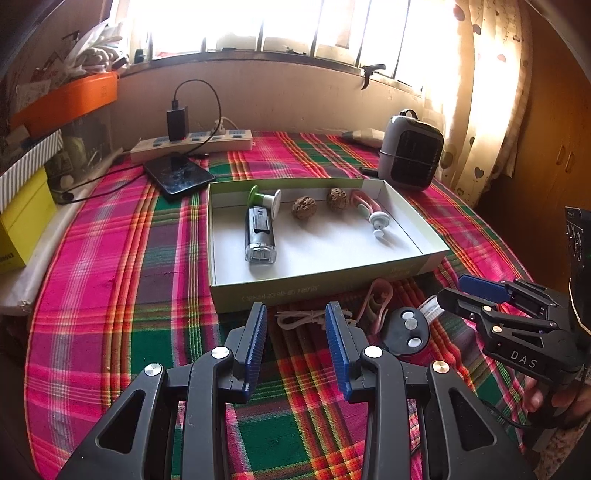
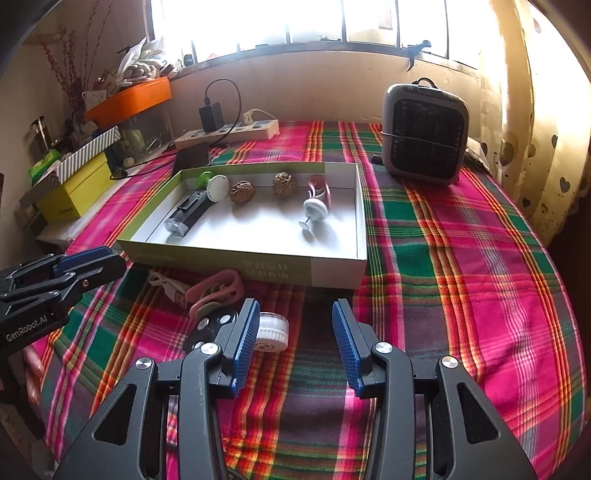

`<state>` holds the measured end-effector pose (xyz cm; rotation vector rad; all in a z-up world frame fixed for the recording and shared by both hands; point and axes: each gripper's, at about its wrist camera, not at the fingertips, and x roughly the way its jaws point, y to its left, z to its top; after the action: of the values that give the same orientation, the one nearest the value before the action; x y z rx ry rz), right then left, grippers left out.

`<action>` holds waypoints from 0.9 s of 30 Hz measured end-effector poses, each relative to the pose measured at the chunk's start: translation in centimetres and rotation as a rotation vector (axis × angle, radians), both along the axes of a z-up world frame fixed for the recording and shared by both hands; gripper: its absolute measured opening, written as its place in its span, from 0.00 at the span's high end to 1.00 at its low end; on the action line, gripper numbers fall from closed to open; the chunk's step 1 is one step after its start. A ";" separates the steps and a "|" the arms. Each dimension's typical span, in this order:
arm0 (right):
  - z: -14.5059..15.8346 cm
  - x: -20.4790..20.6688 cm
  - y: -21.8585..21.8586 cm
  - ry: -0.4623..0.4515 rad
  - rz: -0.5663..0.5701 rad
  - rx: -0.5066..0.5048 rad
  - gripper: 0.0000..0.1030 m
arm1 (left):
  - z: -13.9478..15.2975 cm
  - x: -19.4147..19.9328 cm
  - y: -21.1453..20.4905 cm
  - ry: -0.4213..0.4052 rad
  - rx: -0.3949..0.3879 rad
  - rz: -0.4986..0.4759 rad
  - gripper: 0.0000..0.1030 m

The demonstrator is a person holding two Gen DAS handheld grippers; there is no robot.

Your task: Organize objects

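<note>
White round container: on the plaid cloth before the box's near wall, just beside right gripper, jaws released, empty. Left gripper: likewise.

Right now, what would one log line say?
left gripper: open, empty | right gripper: open, empty | shallow green cardboard box: partly filled | small white round jar: outside

Both cameras ride low over the plaid tabletop, tilted down and facing the window. The left view sits close before the shallow box; the right view stands further right. Both share the box and heater.
</note>
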<state>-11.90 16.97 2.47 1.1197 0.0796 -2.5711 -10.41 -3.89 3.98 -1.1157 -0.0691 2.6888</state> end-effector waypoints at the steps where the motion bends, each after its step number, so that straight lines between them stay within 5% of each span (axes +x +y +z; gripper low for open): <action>1: 0.0 0.1 0.0 0.001 0.000 0.000 0.59 | -0.1 0.0 0.0 -0.001 -0.001 -0.007 0.70; 27: -2.2 -1.4 -0.6 -0.089 0.041 -0.012 0.58 | -2.2 -3.0 0.7 -0.070 -0.010 -0.071 0.69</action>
<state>-13.35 16.41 0.25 1.2143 0.0654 -2.4788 -13.43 -3.16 1.75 -1.1922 -0.0274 2.5912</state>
